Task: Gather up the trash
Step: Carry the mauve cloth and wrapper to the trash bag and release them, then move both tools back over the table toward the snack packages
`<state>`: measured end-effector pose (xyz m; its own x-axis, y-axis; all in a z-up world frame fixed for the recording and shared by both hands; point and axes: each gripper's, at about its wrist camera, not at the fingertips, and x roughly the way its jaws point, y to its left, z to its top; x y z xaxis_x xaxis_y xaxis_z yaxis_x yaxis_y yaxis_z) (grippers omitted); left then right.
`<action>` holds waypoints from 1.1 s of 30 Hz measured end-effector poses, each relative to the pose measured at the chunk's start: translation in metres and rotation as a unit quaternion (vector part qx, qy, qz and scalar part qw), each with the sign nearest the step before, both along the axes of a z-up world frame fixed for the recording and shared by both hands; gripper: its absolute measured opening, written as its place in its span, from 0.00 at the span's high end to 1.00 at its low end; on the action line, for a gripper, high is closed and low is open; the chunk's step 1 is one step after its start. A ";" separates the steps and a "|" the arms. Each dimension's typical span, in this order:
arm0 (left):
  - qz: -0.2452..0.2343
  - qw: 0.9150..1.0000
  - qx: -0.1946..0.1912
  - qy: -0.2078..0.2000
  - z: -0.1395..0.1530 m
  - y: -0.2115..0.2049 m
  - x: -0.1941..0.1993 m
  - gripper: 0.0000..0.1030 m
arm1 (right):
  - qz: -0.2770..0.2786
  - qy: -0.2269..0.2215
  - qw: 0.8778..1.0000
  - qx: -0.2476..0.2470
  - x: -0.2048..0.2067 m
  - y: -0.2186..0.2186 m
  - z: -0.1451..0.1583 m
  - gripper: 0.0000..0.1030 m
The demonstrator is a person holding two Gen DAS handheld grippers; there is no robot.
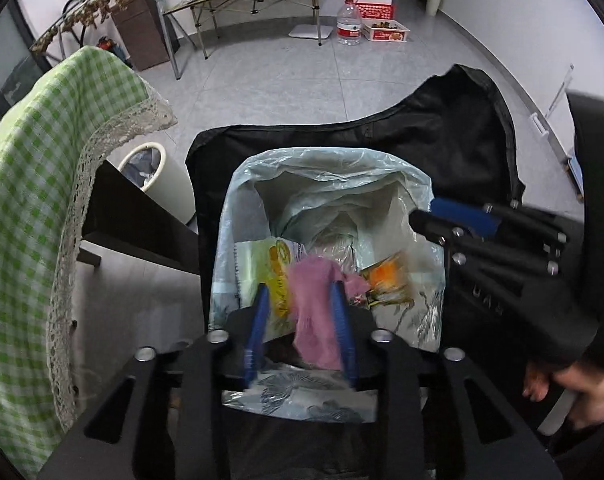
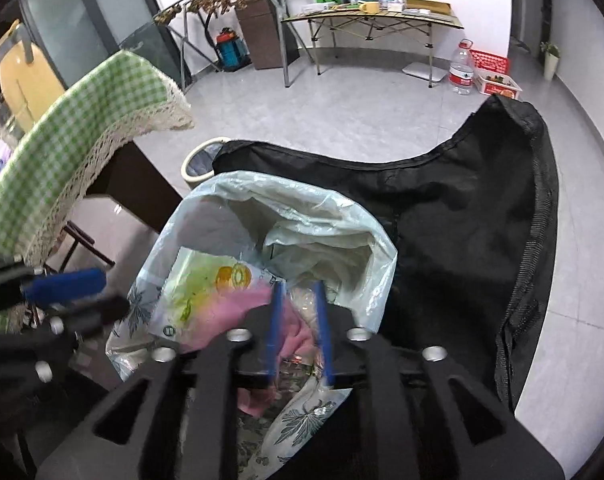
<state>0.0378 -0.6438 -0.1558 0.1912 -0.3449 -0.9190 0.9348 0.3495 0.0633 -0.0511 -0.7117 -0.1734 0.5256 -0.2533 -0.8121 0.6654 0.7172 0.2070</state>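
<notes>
both grippers hang over the lined bin bag; left gripper is part open, pink tissue loose between its fingers; right gripper is part open over the wrappers, holding nothing; the drop-off step, i judge; next, lift clear.

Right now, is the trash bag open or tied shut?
Open. The trash bag has its rim spread wide, and the pink cloth and wrappers show inside.
</notes>
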 end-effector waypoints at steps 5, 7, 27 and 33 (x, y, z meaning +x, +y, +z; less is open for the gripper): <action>-0.005 0.999 -0.021 -0.024 0.022 0.013 0.000 0.61 | -0.011 -0.007 1.000 0.006 -0.003 -0.006 0.001 0.72; -0.003 0.999 -0.028 -0.026 0.026 0.013 -0.001 0.59 | -0.008 -0.003 1.000 0.006 -0.002 -0.006 0.000 0.72; 0.045 0.987 -0.137 -0.069 0.142 0.099 0.016 0.30 | 0.000 -0.033 0.997 -0.070 0.007 0.043 0.067 0.56; 0.094 0.971 -0.198 -0.092 0.200 0.167 0.026 0.18 | 0.040 -0.091 0.986 -0.132 0.026 0.089 0.141 0.50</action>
